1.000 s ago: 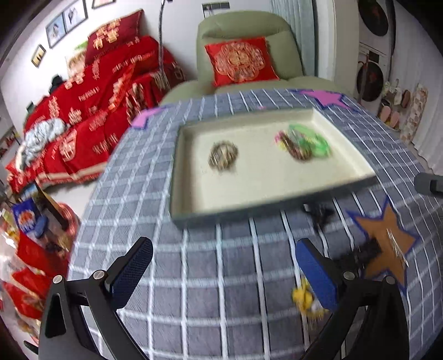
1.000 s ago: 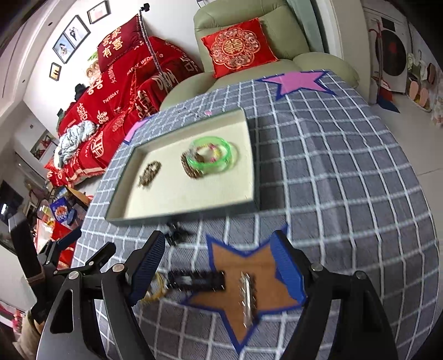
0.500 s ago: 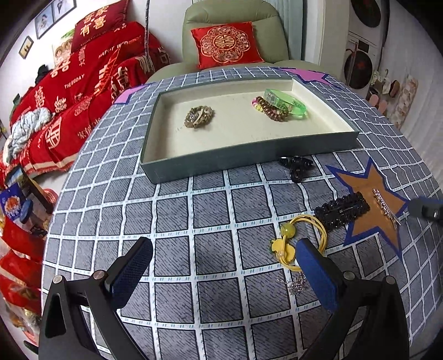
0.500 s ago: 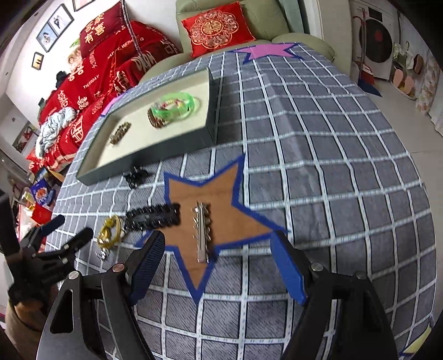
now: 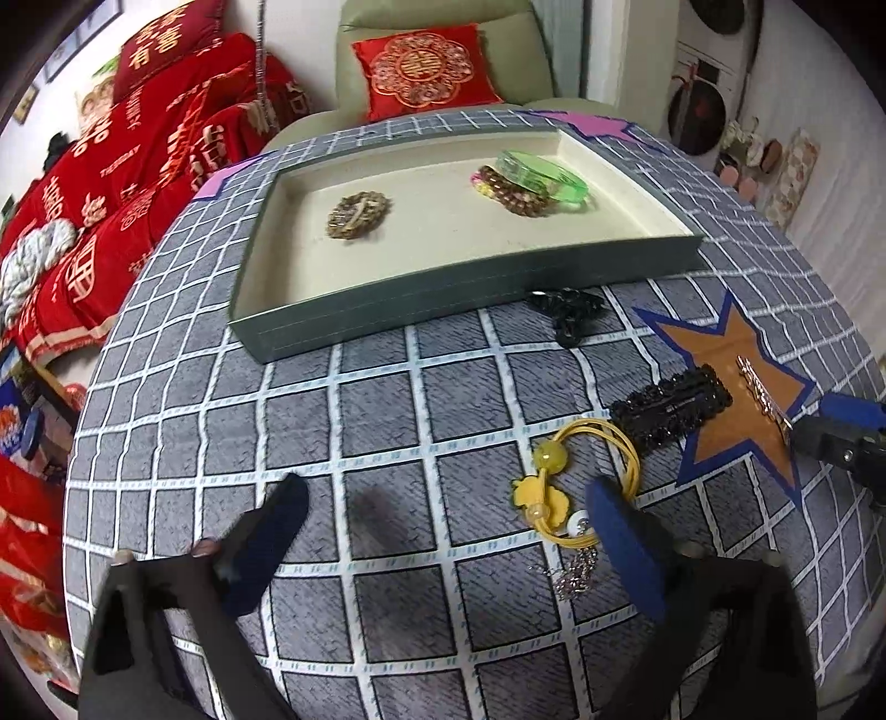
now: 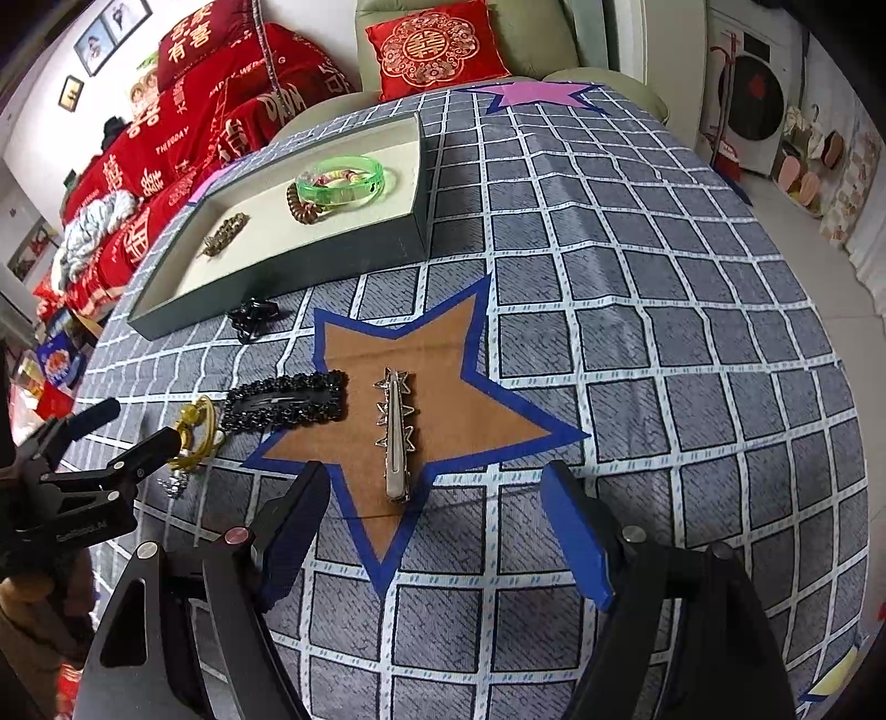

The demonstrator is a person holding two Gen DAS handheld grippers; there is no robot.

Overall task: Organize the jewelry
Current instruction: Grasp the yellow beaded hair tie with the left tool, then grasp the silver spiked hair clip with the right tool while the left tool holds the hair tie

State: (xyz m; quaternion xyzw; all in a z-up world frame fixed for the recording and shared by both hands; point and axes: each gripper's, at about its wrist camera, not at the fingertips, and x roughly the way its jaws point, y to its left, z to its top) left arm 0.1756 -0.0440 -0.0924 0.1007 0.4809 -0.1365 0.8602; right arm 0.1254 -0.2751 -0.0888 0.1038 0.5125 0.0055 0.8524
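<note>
Left wrist view: the left tool (image 5: pixel 443 512) hangs over the bench (image 5: pixel 387 421), which is covered in a grey checked cloth. Its jaws are closing with only bare cloth between them, nothing grasped. Just inside its right finger lies a yellow hair tie (image 5: pixel 576 471) with a small silver chain (image 5: pixel 576 570) beside it. Farther right, a black beaded hair clip (image 5: pixel 670 412) overlaps the edge of a brown star patch (image 5: pixel 736 387). Ahead, a small black claw clip (image 5: pixel 570 310) lies near the front wall of a green tray (image 5: pixel 443 299), which holds a bronze bracelet (image 5: pixel 357 213), a bead bracelet (image 5: pixel 509 191) and a green bangle (image 5: pixel 542 174). Beyond the bench are a red-draped sofa (image 5: pixel 138 166) and a green armchair (image 5: pixel 443 39) with a red cushion (image 5: pixel 423 69).

Right wrist view: the right tool (image 6: pixel 434 526) is released, its jaws wide and holding nothing. Just ahead between them, a silver spiked hair clip (image 6: pixel 394 432) lies on the brown star patch (image 6: pixel 454 387). A washing machine (image 6: pixel 747 111) stands far right.
</note>
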